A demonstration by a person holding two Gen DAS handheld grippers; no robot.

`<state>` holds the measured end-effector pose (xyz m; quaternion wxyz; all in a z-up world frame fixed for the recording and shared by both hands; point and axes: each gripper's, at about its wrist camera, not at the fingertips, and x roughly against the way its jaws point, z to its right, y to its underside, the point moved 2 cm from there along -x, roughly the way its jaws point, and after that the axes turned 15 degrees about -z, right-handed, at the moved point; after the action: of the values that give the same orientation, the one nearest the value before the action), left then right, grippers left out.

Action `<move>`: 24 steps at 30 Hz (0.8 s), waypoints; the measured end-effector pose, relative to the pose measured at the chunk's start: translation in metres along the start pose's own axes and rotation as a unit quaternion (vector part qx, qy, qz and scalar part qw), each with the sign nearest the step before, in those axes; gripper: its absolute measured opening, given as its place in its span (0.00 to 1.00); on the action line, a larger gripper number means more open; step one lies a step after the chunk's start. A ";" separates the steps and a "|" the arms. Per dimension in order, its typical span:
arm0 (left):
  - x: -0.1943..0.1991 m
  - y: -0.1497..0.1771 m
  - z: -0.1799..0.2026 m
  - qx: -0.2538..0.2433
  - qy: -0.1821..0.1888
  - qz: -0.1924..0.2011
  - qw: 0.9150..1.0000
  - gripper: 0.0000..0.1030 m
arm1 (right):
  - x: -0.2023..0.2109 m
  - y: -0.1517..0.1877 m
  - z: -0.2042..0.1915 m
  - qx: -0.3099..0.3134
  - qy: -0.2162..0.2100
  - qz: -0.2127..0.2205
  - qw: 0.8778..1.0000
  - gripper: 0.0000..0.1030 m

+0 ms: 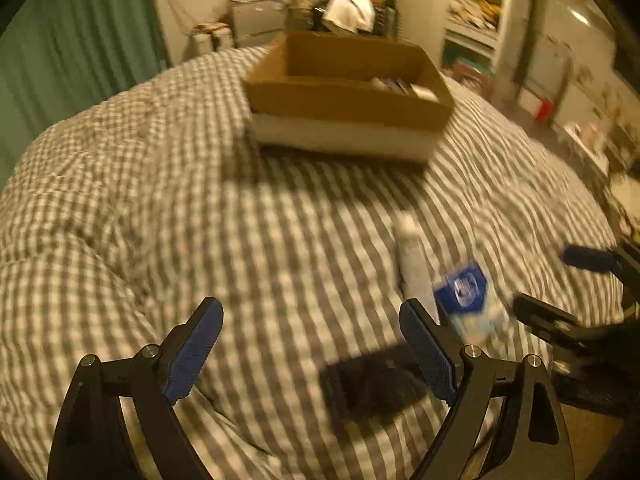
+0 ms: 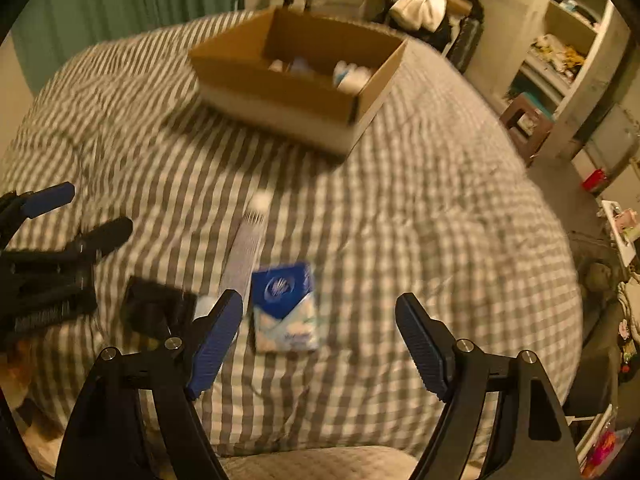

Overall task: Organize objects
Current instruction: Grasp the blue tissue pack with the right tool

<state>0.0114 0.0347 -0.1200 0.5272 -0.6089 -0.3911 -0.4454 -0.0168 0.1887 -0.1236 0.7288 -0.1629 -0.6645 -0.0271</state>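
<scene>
best to lower the right tongs [image 2: 318,340], spread wide and empty, straight over the blue-and-white tissue pack [image 2: 285,307], lined up with its short sides, and press lightly into the soft checked bed cover [image 2: 440,208] before closing. pack between the fingers, nearer the left one; white tube [image 2: 246,250] touching at 10 o'clock; cardboard box [image 2: 296,80] well apart at 12. left tongs [image 1: 312,354] also apart, empty, pack at 2 o'clock.

Grey checked bedspread [image 2: 400,208], green curtain [image 1: 72,60], cluttered shelves [image 2: 560,52], perhaps a white bag [image 2: 420,4], blurred
</scene>
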 end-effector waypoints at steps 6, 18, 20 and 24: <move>-0.015 0.017 0.008 -0.004 0.024 -0.022 0.999 0.90 | -0.036 -0.003 -0.012 0.015 -0.019 -0.034 0.999 0.76; -0.045 0.038 0.038 -0.090 0.032 -0.039 0.995 0.95 | -0.082 -0.010 -0.010 0.000 -0.018 -0.086 0.996 0.46; -0.055 0.040 0.044 -0.104 0.030 -0.051 0.993 0.95 | -0.079 -0.010 -0.005 -0.009 -0.014 -0.076 0.997 0.46; -0.068 0.041 0.045 -0.113 0.024 -0.054 0.992 0.93 | -0.077 -0.010 0.002 -0.022 -0.023 -0.070 0.997 0.45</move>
<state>0.0359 0.0733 -0.1996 0.4394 -0.6316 -0.3581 -0.5289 -0.0298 0.1660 -0.1967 0.7061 -0.1323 -0.6898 -0.0893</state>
